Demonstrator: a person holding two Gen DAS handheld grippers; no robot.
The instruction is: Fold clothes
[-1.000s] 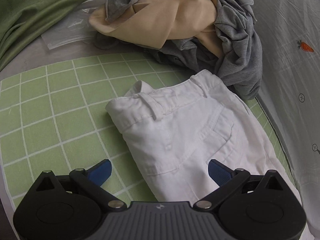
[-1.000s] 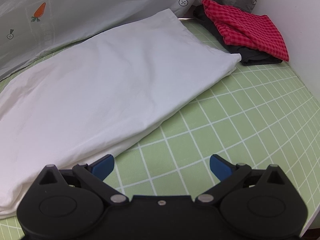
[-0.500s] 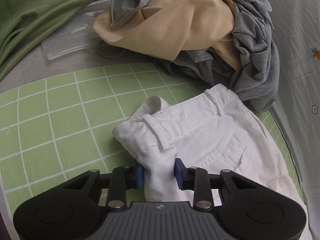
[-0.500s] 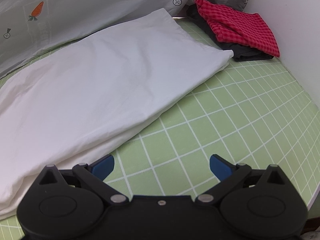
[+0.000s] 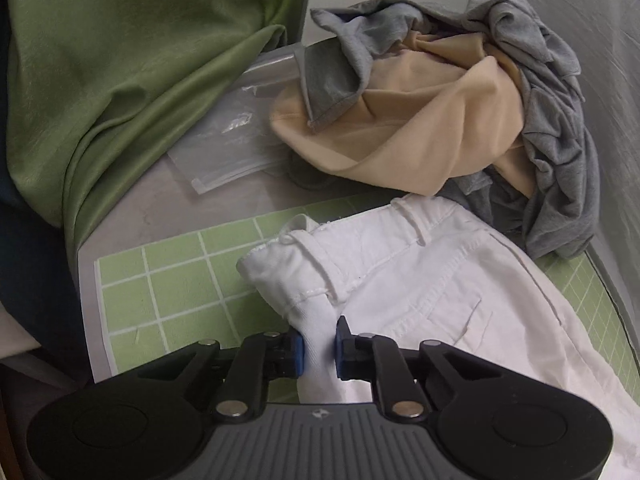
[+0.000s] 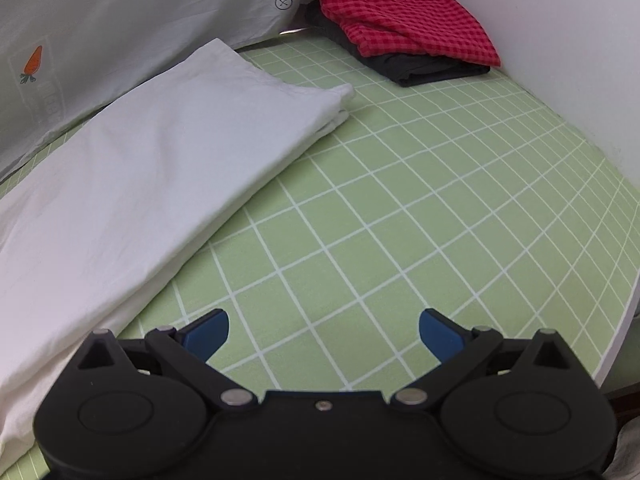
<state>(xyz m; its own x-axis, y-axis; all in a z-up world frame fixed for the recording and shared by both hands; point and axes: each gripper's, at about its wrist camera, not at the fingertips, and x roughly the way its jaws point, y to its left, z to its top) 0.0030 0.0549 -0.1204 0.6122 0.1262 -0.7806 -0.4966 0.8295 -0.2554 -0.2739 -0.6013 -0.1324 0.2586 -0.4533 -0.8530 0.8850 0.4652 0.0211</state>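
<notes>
Presently catalogued, as seen from the two wrist views:

1. Left hand-held gripper: jaws pressed in on a bunched fold of white cloth near the waistband; blue pads flank the pinched fabric on both sides.
2. White trousers: lying on the green grid mat, waistband with belt loops toward the clothes pile, back pocket facing up. The gripped corner is drawn up into a narrow ridge between the pads. The legs run across the mat in the right wrist view, hems stacked flat near its far part.
3. Right hand-held gripper: jaws spread wide, nothing between them; only bare mat below, with the trouser leg just beside its left finger.
4. Unfolded pile: a beige garment tangled with a grey garment, touching the trousers' waistband end.
5. Clear plastic bag: flat on the grey counter, beside the pile.
6. Green cloth: draped at the counter's left edge.
7. Folded stack: a red checked garment on top of a dark garment, at the mat's far corner, well apart from the trousers.
8. Pale sheet with a carrot print: hanging behind the mat.
</notes>
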